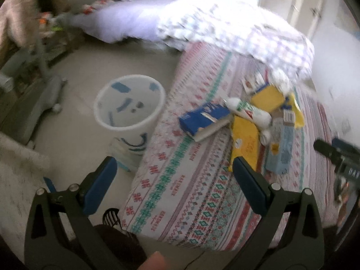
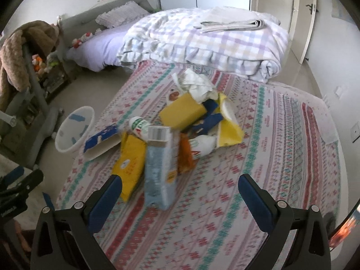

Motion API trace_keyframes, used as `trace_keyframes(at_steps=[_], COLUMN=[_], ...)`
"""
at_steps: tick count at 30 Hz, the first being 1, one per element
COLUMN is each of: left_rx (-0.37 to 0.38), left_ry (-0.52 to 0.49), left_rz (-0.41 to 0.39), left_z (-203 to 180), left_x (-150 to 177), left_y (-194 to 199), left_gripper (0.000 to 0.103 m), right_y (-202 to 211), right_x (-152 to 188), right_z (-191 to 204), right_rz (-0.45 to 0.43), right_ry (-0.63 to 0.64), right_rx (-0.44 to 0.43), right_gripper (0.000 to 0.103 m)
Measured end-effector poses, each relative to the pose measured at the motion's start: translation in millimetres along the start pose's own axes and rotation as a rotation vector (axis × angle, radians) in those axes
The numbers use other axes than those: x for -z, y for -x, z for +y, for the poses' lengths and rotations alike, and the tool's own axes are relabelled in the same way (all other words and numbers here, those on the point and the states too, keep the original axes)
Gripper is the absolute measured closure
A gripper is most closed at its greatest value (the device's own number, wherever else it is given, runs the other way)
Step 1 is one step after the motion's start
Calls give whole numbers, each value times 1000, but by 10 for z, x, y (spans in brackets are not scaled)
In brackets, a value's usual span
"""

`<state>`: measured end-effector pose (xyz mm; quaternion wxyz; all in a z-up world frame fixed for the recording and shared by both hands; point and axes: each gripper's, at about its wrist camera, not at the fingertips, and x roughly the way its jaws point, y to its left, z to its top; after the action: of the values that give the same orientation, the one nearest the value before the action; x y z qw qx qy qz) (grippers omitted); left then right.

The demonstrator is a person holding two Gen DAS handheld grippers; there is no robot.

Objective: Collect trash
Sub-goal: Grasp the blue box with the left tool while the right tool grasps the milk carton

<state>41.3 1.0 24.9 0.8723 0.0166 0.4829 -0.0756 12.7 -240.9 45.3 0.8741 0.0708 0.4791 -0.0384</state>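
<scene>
A pile of trash lies on the patterned bed sheet [image 2: 281, 148]: a light blue carton [image 2: 159, 168], yellow packets [image 2: 130, 166], a blue box [image 1: 203, 118], a white bottle [image 1: 249, 112], a yellow box [image 2: 182, 112] and crumpled paper [image 2: 195, 85]. A white bin [image 1: 129, 103] stands on the floor beside the bed, with blue scraps inside. My left gripper [image 1: 175, 177] is open and empty, over the bed's near edge, short of the pile. My right gripper [image 2: 180, 193] is open and empty, just in front of the light blue carton.
A folded checked quilt [image 2: 213, 45] with a newspaper [image 2: 234, 24] lies at the back of the bed. A grey rack [image 2: 33, 85] with a brown blanket stands left on the floor. The right gripper [image 1: 337, 155] shows at the left wrist view's right edge.
</scene>
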Motion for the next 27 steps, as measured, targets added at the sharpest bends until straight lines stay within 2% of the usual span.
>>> trace_keyframes(at_steps=[4, 8, 10, 12, 15, 17, 25, 27], left_rx=[29, 45, 37, 48, 81, 86, 124, 141], left_ry=[-125, -166, -165, -176, -209, -236, -295, -286], left_rz=[74, 103, 118, 145, 134, 118, 122, 143], left_z=[-109, -118, -94, -102, -136, -157, -223, -216], left_x=[-212, -290, -281, -301, -350, -390, -497, -496], left_y=[-217, -488, -639, -756, -859, -946, -1340, -1418], left_gripper=[1, 1, 1, 1, 1, 1, 4, 7], right_y=[-72, -282, -405, -593, -762, -830, -1036, -1058], right_x=[-112, -136, -115, -111, -135, -145, -164, -175], right_z=[-63, 19, 50, 76, 113, 129, 80, 44], right_rz=[26, 63, 83, 145, 183, 193, 214, 224], right_ry=[16, 56, 55, 35, 4, -6, -41, -51], right_rx=[-13, -78, -96, -117, -187, -195, -214, -220], right_gripper=[0, 2, 7, 18, 24, 30, 40, 56])
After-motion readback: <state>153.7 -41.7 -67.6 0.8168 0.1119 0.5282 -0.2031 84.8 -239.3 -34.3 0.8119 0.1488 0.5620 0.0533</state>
